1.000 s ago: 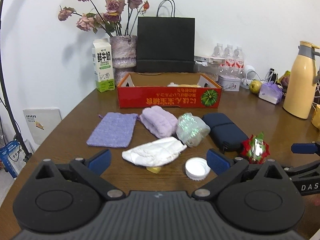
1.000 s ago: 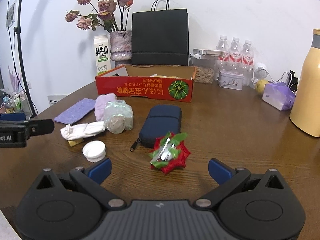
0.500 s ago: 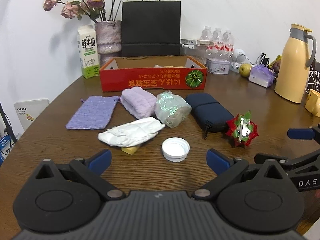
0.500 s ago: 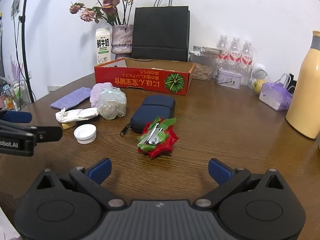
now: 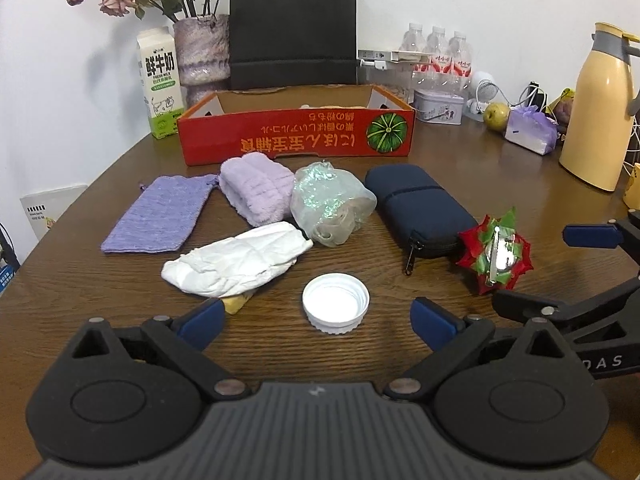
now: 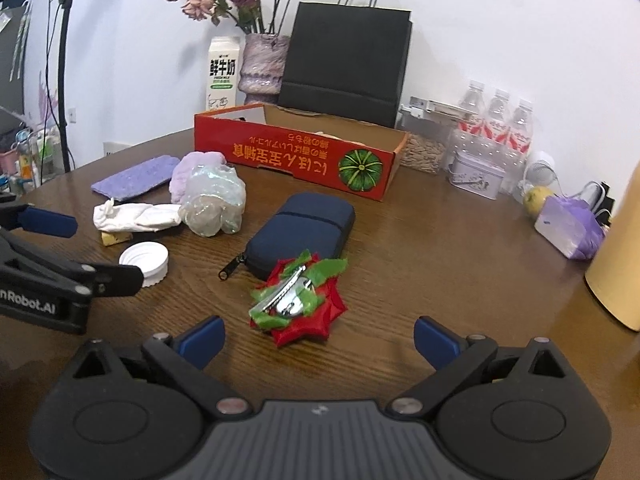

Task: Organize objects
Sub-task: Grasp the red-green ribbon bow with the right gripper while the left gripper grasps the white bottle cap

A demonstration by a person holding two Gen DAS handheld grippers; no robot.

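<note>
Both grippers, left and right, have eased down closer, jaws apart and empty, over the white cap and red bow on the table, so pickups look imminent

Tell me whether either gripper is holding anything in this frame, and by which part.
Nothing is held. The left gripper stands open just short of the white cap, and the right gripper stands open just short of the red and green bow.
</note>
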